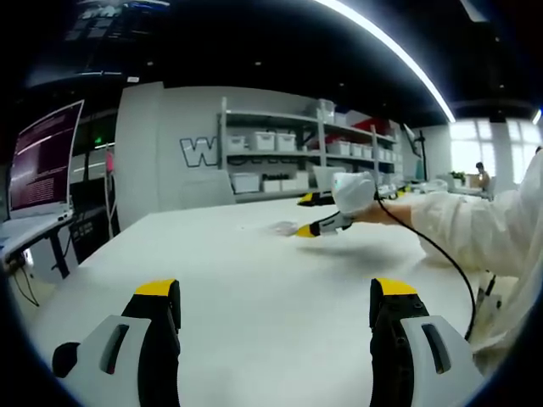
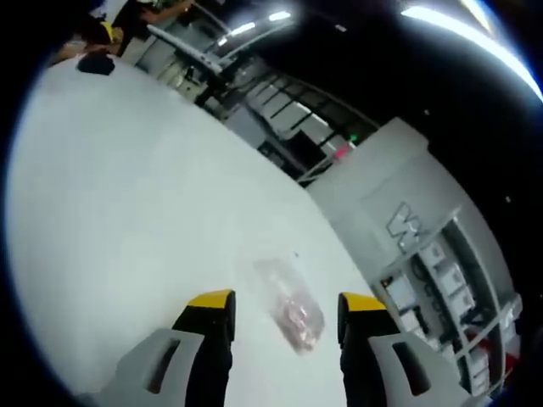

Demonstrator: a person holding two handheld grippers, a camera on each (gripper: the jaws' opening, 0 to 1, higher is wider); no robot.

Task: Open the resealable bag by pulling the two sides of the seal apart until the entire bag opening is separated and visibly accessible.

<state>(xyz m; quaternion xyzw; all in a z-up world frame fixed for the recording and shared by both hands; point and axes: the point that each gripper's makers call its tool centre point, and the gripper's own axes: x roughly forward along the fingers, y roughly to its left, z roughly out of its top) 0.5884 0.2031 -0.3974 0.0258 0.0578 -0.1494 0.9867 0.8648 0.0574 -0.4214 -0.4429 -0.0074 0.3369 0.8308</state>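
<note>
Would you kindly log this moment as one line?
bag: flat on table, sealed | right tool: open, straddling bag | left tool: open, away

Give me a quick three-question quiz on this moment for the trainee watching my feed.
1. True or false: the right gripper has already clamped the small clear plastic resealable bag.
2. Multiple choice: where does the bag lie? A) on a shelf B) flat on the white table C) hanging from the left gripper.
3. Fill in: in the left gripper view, the right gripper reaches toward the bag with its ____-tipped jaws.

Key:
1. False; its jaws stand open on either side of the bag, which lies on the table.
2. B.
3. Yellow.
</note>
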